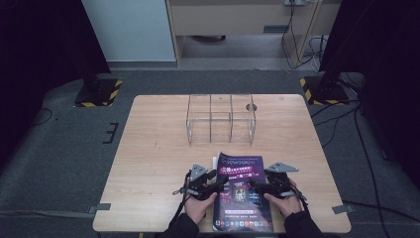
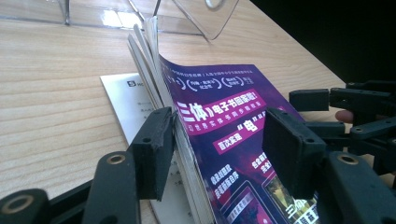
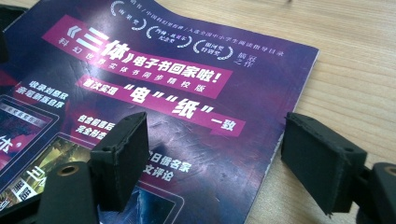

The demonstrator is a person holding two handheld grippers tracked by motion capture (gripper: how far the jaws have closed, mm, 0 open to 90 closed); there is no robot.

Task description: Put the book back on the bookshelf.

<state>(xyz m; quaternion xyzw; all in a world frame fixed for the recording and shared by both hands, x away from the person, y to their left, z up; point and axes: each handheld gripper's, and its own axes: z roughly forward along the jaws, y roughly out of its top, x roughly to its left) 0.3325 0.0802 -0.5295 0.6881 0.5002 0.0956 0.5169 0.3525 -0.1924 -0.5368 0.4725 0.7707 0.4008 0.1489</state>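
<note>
High view: a person is working both grippers over a purple magazine lying at the near edge of the table, a little right of the middle.
Left hand: the left hand is bringing the left gripper in at the magazine's left edge.
Left gripper view: the left gripper is standing with its jaws partly open, straddling the lifted left edge; the left pad is pressing against the fanned pages, while the right pad is hanging clear above the cover, so nothing is being clamped.
Page risk: the pages are fanning apart, so a closing pinch is likely catching only the cover or a few sheets, creasing or tearing them while the rest is sagging.
White sheet: a white printed sheet is lying beneath the magazine's left side and is at risk of being dragged along.
Right gripper view: the right gripper is holding its jaws wide apart, one pad over the cover, the other off the right edge over bare wood, gripping nothing.
Slip risk: the glossy cover is looking slick, so a shallow bite at that edge is likely sliding off.
Far side: a clear acrylic organiser is standing toward the far edge, well apart, and a swinging magazine is liable to knock it.
</note>
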